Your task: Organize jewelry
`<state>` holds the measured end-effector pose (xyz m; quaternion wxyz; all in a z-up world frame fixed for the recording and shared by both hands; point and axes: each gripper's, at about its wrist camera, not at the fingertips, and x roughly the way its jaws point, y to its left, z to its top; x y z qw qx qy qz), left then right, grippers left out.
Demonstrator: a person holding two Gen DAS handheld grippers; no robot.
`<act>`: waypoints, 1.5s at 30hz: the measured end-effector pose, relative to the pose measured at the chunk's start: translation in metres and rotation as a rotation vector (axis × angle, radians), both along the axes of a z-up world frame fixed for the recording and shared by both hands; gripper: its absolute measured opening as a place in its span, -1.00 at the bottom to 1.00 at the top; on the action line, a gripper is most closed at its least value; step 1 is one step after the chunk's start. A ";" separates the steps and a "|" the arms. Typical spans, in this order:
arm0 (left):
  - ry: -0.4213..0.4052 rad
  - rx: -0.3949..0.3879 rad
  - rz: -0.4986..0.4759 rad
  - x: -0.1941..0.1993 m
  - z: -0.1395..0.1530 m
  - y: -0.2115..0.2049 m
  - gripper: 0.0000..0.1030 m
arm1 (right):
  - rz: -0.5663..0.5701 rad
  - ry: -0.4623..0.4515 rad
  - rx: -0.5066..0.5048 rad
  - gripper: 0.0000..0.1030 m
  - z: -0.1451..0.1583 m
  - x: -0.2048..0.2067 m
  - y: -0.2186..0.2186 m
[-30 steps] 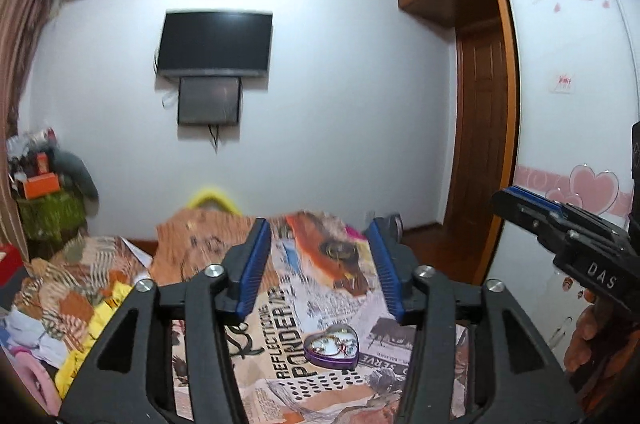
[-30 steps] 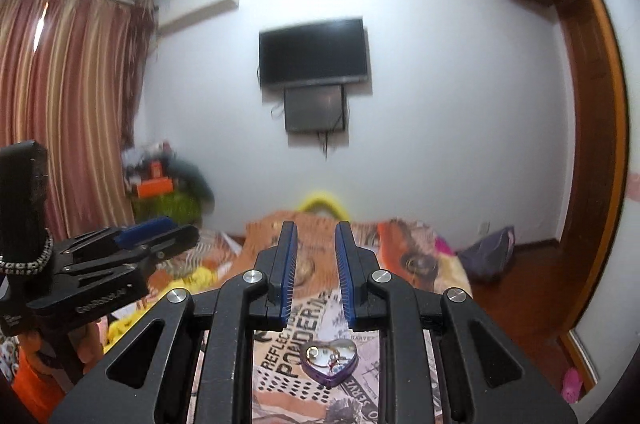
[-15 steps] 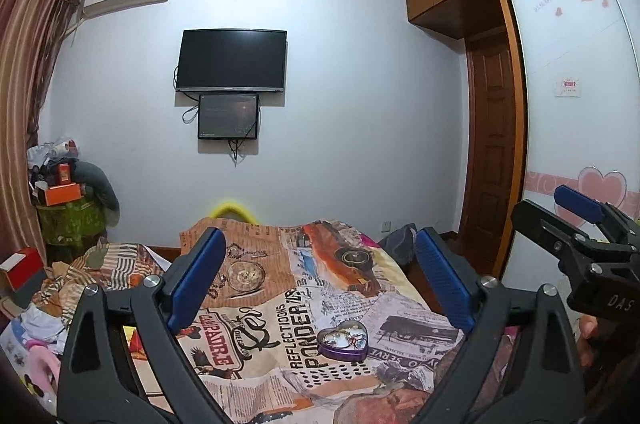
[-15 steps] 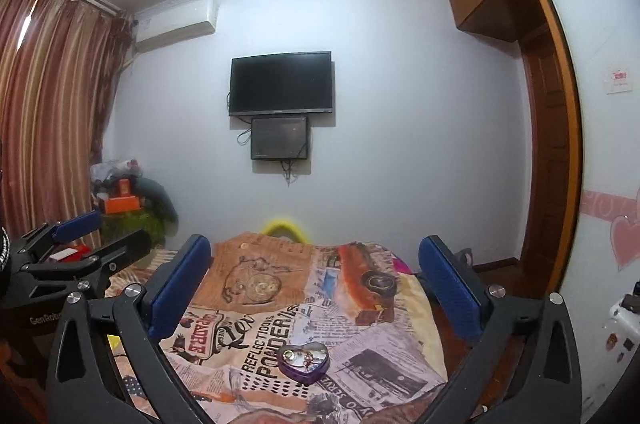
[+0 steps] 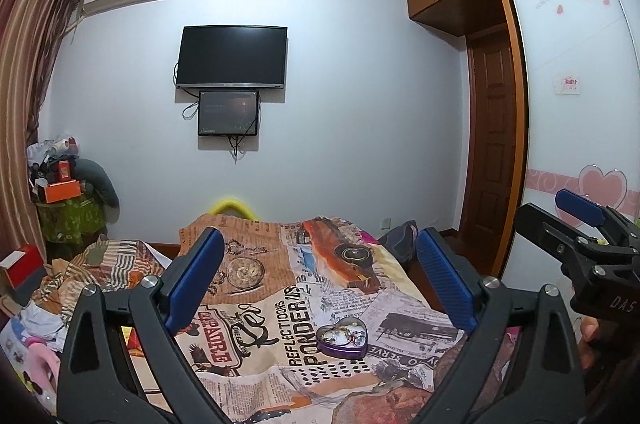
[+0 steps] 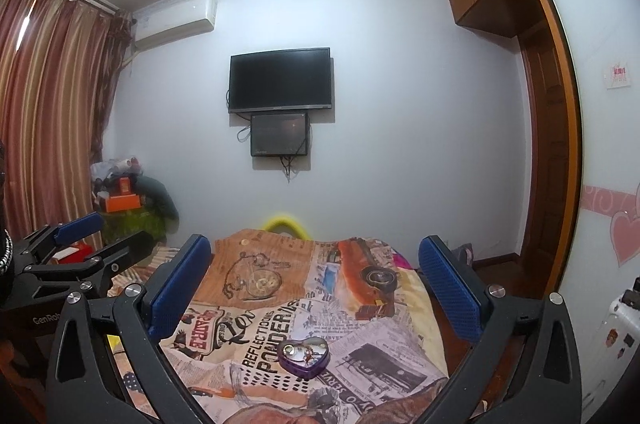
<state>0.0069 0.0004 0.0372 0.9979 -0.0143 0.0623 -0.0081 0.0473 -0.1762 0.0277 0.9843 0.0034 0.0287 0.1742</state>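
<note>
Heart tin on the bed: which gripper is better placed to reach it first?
Probably right. The heart tin sits nearly centred between the right gripper pads; for the left gripper it lies right of centre. Both are open and empty.

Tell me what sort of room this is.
Most likely a bedroom: a bed under a printed cover, a wall-mounted television, and a sliding-door wardrobe. A heart-shaped jewelry tin lies on the bed.

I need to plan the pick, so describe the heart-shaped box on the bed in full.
The heart-shaped box is a small purple tin, seemingly metal, lying flat and lidless on the printed bedspread beside the word PONDER. Inside sits a tangle of small jewelry, gold-looking and reddish, too fine to identify. Only the bedspread touches it; both grippers' jaws stand open, clear of it.
</note>
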 end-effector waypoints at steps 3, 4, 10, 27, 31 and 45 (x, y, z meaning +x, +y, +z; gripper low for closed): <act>0.009 -0.005 -0.002 0.003 -0.002 0.001 0.90 | 0.001 0.011 0.001 1.00 -0.002 0.001 0.000; 0.012 -0.008 -0.003 0.004 -0.003 0.001 0.90 | -0.001 0.014 0.000 1.00 -0.002 0.002 0.000; 0.028 -0.016 -0.003 0.008 -0.006 0.002 0.90 | -0.003 0.031 -0.009 1.00 -0.003 0.003 -0.002; 0.057 -0.027 0.000 0.016 -0.011 0.005 0.90 | 0.000 0.058 -0.012 1.00 -0.003 0.007 -0.002; 0.059 -0.032 0.002 0.018 -0.011 0.006 0.90 | -0.001 0.060 -0.013 1.00 -0.002 0.007 -0.002; 0.055 -0.036 -0.008 0.019 -0.014 0.005 0.90 | -0.001 0.065 -0.012 1.00 -0.004 0.009 -0.003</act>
